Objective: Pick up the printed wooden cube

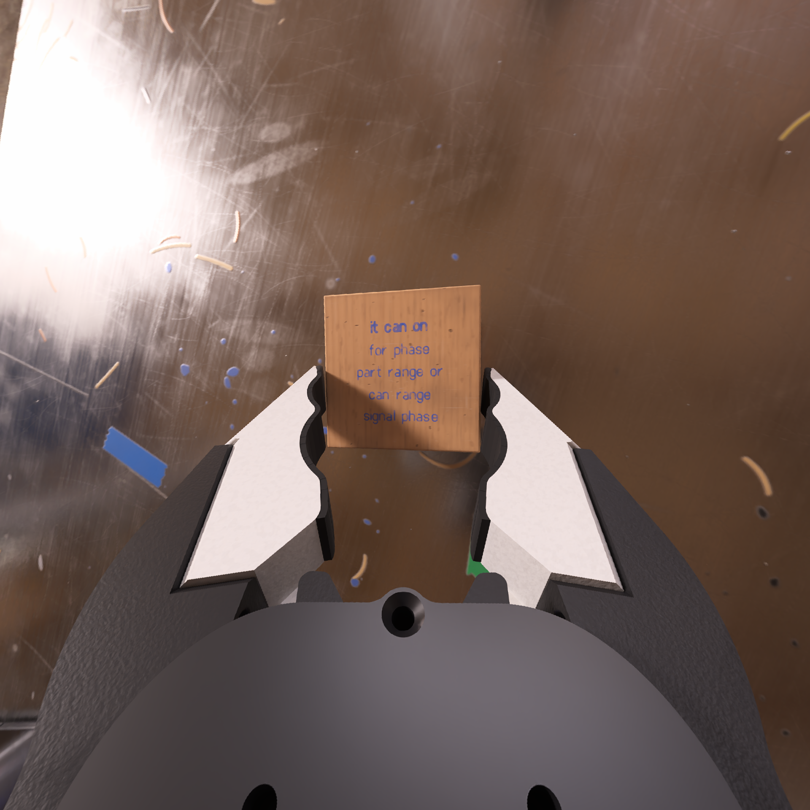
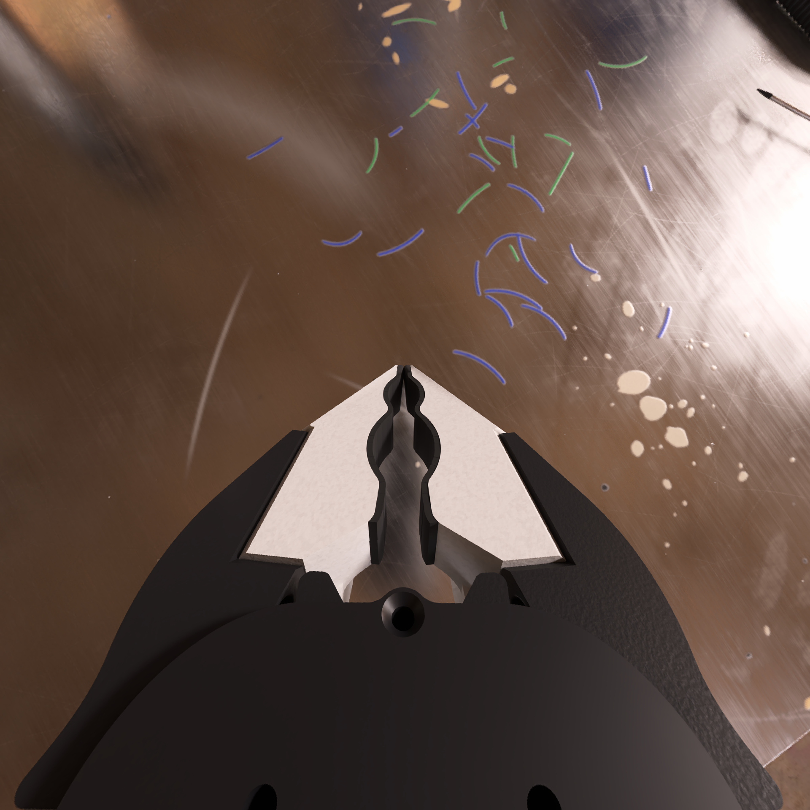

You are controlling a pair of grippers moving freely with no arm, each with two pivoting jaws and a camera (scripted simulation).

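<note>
The printed wooden cube (image 1: 434, 315) is light brown with blue writing on the face that looks at me. In the left wrist view it sits between my left gripper's (image 1: 402, 377) fingertips. The dark pads press against its left and right sides, so the gripper is shut on it. Its lower faces are hidden, and I cannot tell whether it rests on the scratched brown metal surface (image 1: 613, 219) or hangs just above it. My right gripper (image 2: 403, 368) is shut and empty over the same kind of surface; the cube does not show in its view.
A blue tape strip (image 1: 135, 456) lies left of my left gripper, and a green scrap (image 1: 475, 567) shows behind its right finger. Coloured thread bits and paint specks litter the sheet. A thin dark-tipped stick (image 2: 784, 105) lies far right. The sheet's edge (image 2: 784, 749) runs at lower right.
</note>
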